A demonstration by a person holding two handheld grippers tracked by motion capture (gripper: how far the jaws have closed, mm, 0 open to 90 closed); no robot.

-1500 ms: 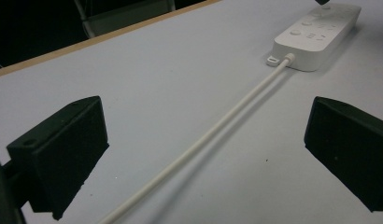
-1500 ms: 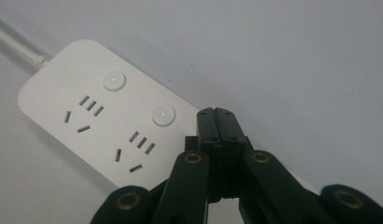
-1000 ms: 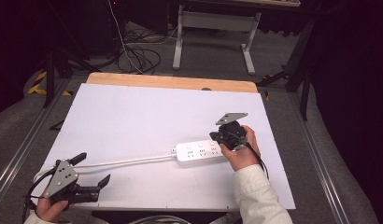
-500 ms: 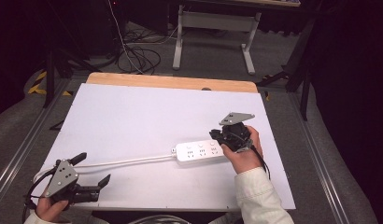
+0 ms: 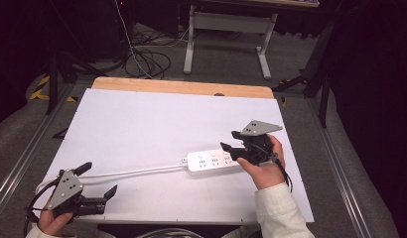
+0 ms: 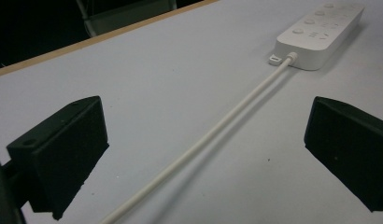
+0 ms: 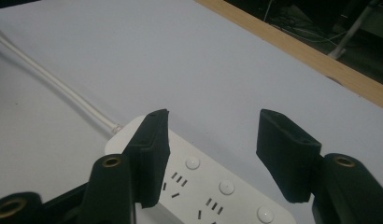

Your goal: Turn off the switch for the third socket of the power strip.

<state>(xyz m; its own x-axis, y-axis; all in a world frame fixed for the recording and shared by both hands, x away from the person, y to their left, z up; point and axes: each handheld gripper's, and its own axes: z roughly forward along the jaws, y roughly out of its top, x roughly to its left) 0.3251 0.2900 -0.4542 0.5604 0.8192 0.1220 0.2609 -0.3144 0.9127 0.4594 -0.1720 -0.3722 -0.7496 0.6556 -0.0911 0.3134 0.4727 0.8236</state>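
1. Dark floor with tangled cables (image 5: 147,57) and a grey metal stand (image 5: 226,29) lies beyond the worktop (image 5: 157,119), a white sheet with a bare wooden strip (image 5: 181,88) along its far edge.
2. On the worktop, a white power strip (image 5: 211,161) lies flat toward the right edge, nearer the near edge than the far one. The high view gives its whole length; the right gripper view instead shows round buttons and slotted sockets on its top face.
3. Its white cord (image 5: 132,172) leaves the strip's left end and runs toward the near left corner. The left gripper view shows it crossing the bare surface between that gripper's jaws, low on the sheet, touched by neither.
4. The right gripper (image 5: 235,143), held in the person's right hand (image 5: 263,168), hangs over the strip's right end. Its jaws stand spread apart; the right gripper view shows the left jaw in front of the strip's cord end and the other over bare worktop beyond it, with no grip on anything.
5. The left gripper (image 5: 98,179) sits at the near left corner in the left hand (image 5: 52,223), jaws wide apart and empty, well away from the strip.
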